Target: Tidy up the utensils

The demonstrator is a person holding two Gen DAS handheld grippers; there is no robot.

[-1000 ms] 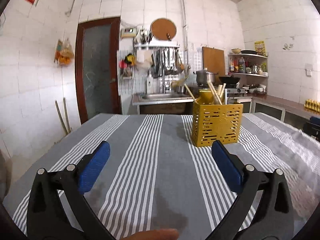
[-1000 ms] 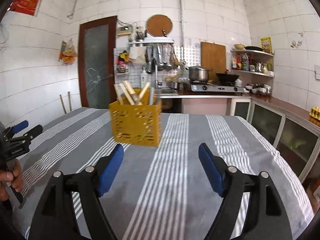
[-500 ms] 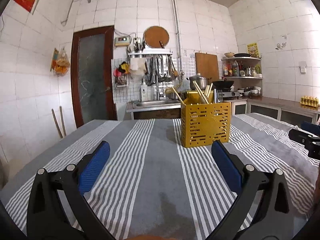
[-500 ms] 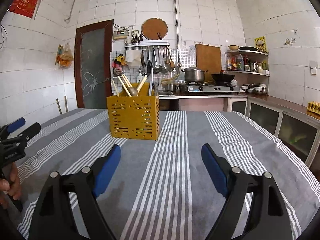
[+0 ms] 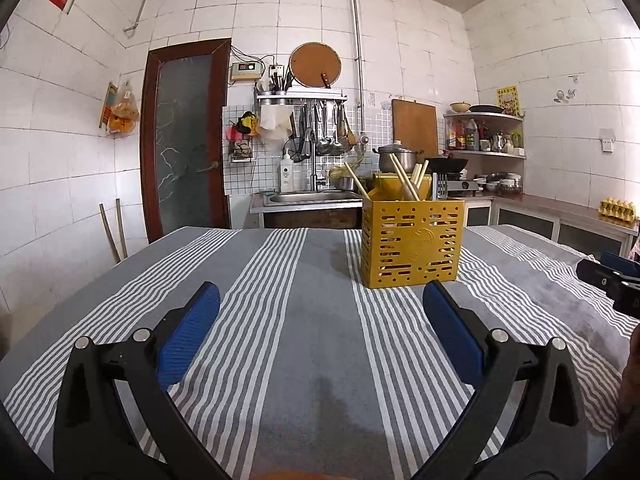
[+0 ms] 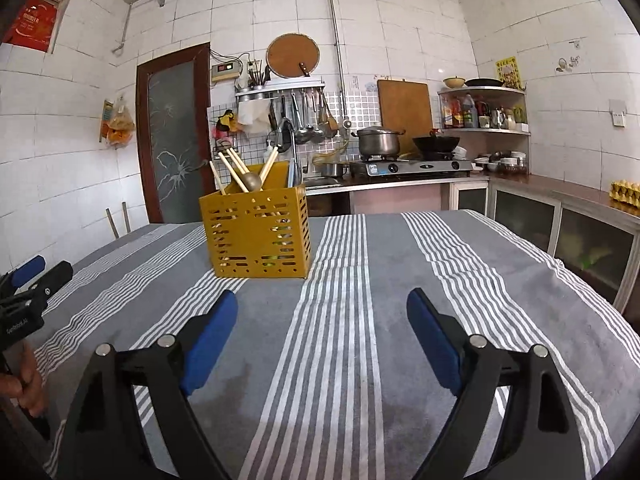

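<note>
A yellow perforated utensil holder (image 5: 412, 242) stands on the striped tablecloth, also in the right wrist view (image 6: 258, 236). Wooden chopsticks (image 5: 404, 182), a fork (image 5: 441, 186) and a spoon (image 6: 251, 181) stick out of it. My left gripper (image 5: 320, 300) is open and empty, low over the cloth, short of the holder and slightly to its left. My right gripper (image 6: 322, 308) is open and empty, short of the holder and to its right. Each gripper shows at the edge of the other's view: the right one (image 5: 608, 276) and the left one (image 6: 28, 284).
The table with its grey striped cloth (image 5: 304, 280) fills the foreground. Behind it are a sink counter (image 5: 308, 200), a stove with a pot (image 6: 378, 142) and wok, a shelf of bottles (image 6: 480, 112), and a door (image 5: 184, 136).
Both grippers have dropped lower and levelled out, so the holder sits higher in each view. Both stay open and empty.
</note>
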